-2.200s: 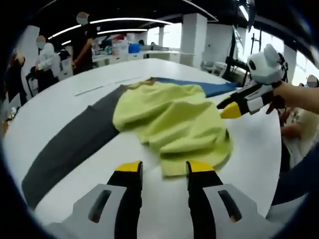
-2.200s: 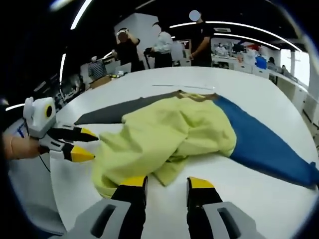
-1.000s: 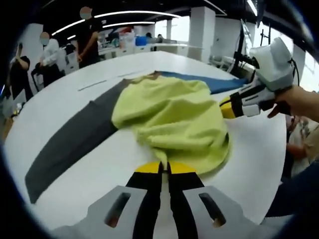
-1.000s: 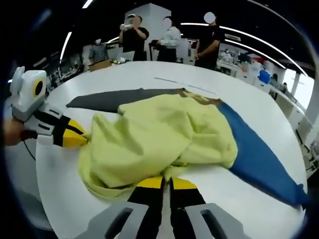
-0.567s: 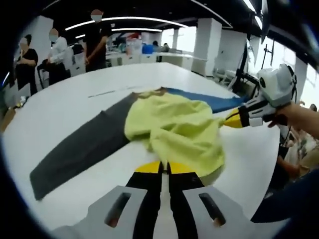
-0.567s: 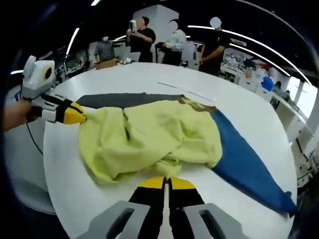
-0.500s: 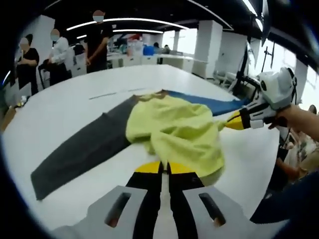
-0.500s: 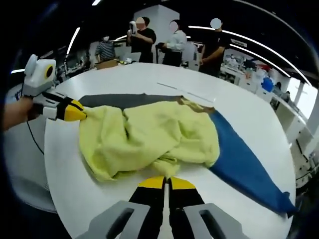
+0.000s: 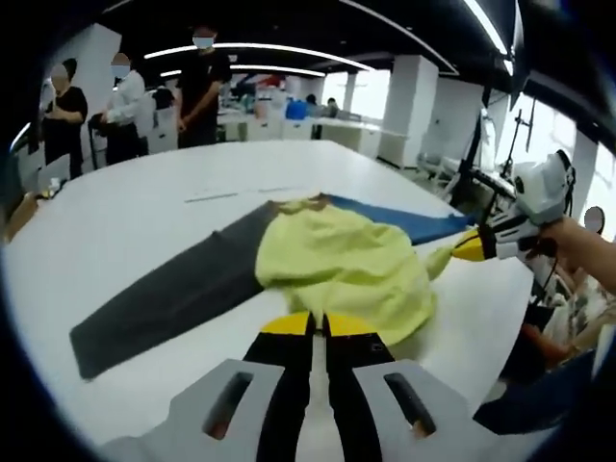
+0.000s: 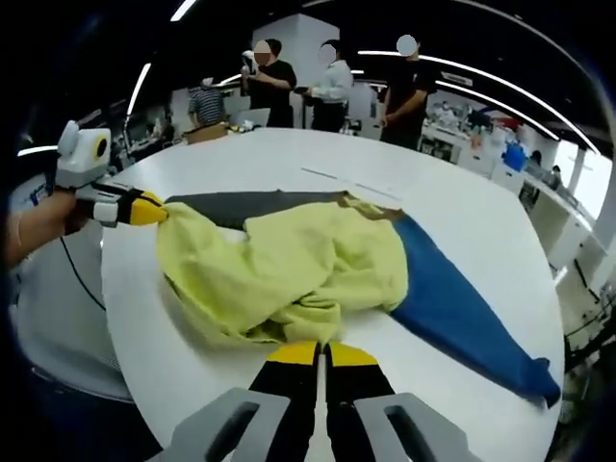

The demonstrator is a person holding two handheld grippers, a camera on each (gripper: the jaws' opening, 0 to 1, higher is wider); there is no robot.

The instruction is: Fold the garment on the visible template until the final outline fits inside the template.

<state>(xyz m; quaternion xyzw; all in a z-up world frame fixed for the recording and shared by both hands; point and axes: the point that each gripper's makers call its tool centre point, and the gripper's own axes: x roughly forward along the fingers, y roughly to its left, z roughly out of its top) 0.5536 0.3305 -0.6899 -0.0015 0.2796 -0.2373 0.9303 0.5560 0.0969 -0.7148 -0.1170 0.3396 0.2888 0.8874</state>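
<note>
A crumpled yellow-green garment [image 9: 337,269] [image 10: 289,260] lies on a long template that is dark grey [image 9: 173,298] [image 10: 231,204] on one side and blue [image 9: 409,219] [image 10: 462,308] on the other. My left gripper [image 9: 319,325] is shut on one edge of the garment. From the right gripper view it shows at the left [image 10: 152,209], pinching a stretched corner. My right gripper [image 10: 320,354] is shut on the opposite edge. It enters the left gripper view from the right [image 9: 470,248], held by a hand, with a pulled-out corner in its jaws.
The template lies on a large round white table [image 9: 125,212] [image 10: 481,221], whose near edge runs just beside both grippers. Several people [image 9: 202,87] [image 10: 409,82] stand beyond the far side. Desks and office gear fill the background.
Both grippers went from open to shut on the garment's edges, then drew apart and back. The garment's two held corners now stretch outward; the template strips show more.
</note>
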